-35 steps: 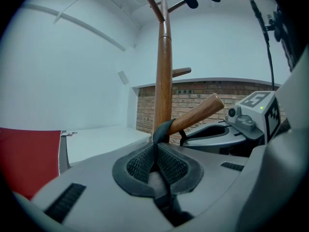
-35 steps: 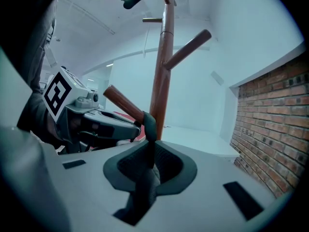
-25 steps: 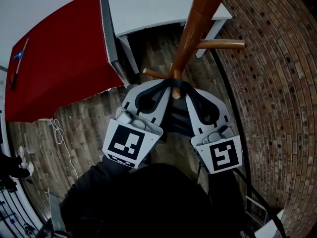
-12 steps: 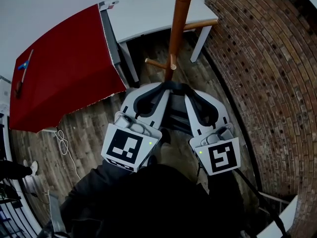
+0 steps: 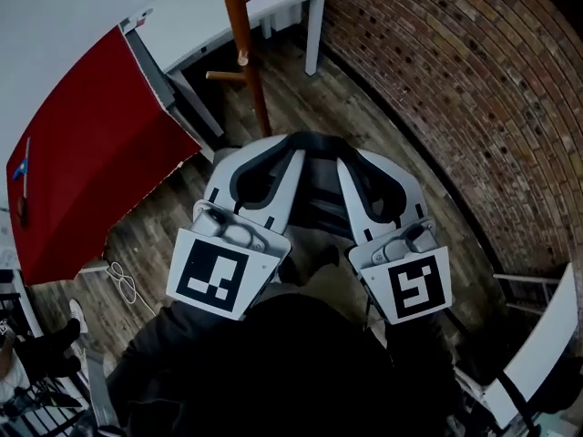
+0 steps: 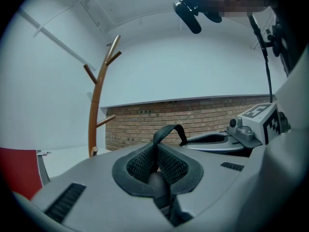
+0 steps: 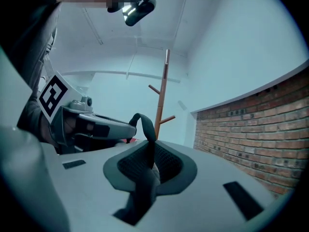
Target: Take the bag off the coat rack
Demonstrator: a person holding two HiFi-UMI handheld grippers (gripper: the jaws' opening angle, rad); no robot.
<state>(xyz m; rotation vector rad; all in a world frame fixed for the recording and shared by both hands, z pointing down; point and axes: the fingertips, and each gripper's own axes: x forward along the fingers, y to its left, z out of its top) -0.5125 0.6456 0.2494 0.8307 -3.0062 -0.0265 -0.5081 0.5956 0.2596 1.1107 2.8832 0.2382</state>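
Bag strap point(image 5: 314, 141) runs between 2 grippers. Left gripper point(image 6: 157, 164) and right gripper point(image 7: 147, 164) both pinch it tight, well away from the wooden coat rack point(image 5: 241, 44).

Left hand-held gripper point(image 6: 156, 159), right hand-held gripper point(image 7: 148, 161), side by side, level, jaws clamped on the bag strap point(image 6: 167, 128)
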